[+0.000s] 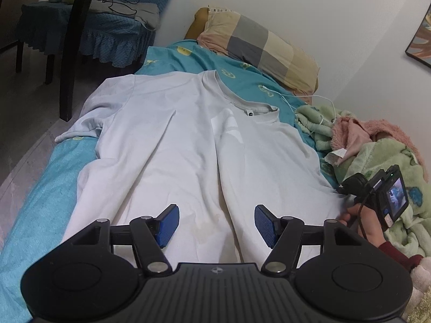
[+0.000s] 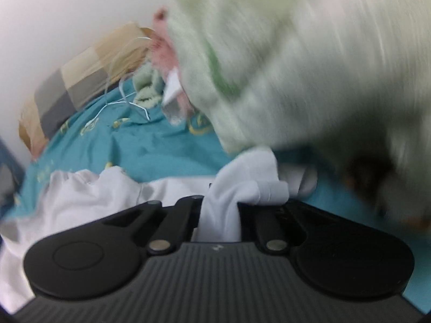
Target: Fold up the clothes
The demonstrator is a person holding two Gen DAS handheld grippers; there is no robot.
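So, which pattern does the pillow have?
The pillow has large checks in beige, grey and pale pink; clearest in the left wrist view.

A white T-shirt (image 1: 188, 145) lies spread face up along a bed's teal sheet (image 1: 35, 204), its collar toward the checked pillow (image 1: 258, 43) at the head. The left gripper (image 1: 215, 224) hovers over the hem, blue pads apart and empty. At the shirt's right edge, a hand (image 1: 363, 220) holds the right gripper (image 1: 377, 191) beside a green fleece blanket (image 1: 398, 161).
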